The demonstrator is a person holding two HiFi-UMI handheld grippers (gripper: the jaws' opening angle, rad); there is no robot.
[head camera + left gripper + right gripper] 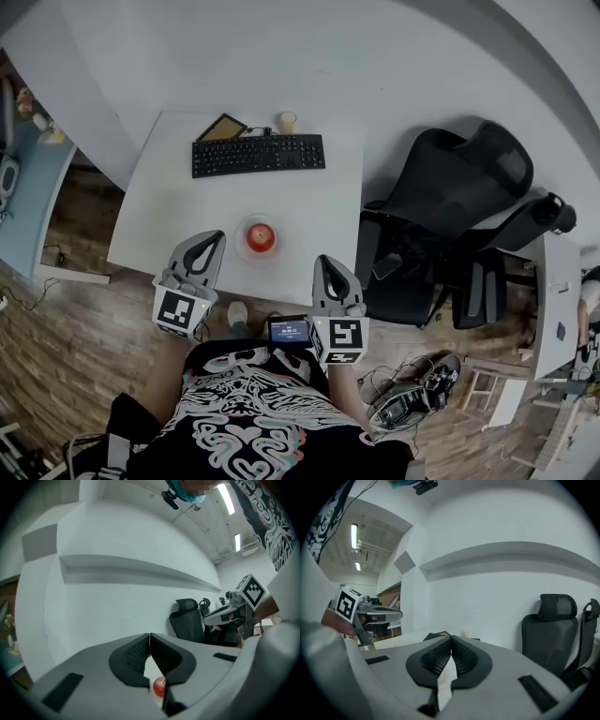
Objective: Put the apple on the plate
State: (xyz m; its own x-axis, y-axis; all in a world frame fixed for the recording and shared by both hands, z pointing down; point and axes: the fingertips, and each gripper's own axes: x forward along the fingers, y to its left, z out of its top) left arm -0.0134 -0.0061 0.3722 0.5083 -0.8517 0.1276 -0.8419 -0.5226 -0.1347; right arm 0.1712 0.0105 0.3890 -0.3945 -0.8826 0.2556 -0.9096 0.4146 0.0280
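1. Note the apple (261,236) lying in the middle of the plate (240,247), red and whole. Judging by that, seems done already.
2. Expect a firm, smooth, rounded fruit of modest weight. Stiff enough for a solid pinch, yet waxy and apt to roll or slip sideways (and to bruise under a hard squeeze).
3. If taking hold at all, close across the widest part, side to side, rather than over the stem end, and press gently.
4. Treat the plate as the one container that matters: small, pale and shallow, holding nothing but the apple, and resting on the white surface (178,211) close to its near edge.
5. Find the left tongs (217,235) just left of the plate, pressed together with nothing between them. In the left gripper view, look past the closed tips for the apple, apart from them and untouched.
6. Find the right tongs (322,260) to the right of the plate and slightly nearer the person, likewise pressed together and empty.
7. Far beyond the plate, well apart from it, spot a black keyboard (258,154), with a small cup (287,122) and a dark flat tablet-like thing (222,127) behind. Cannot tell what the cup holds.
8. Right of the plate, off the surface, mark a black office chair (450,206).
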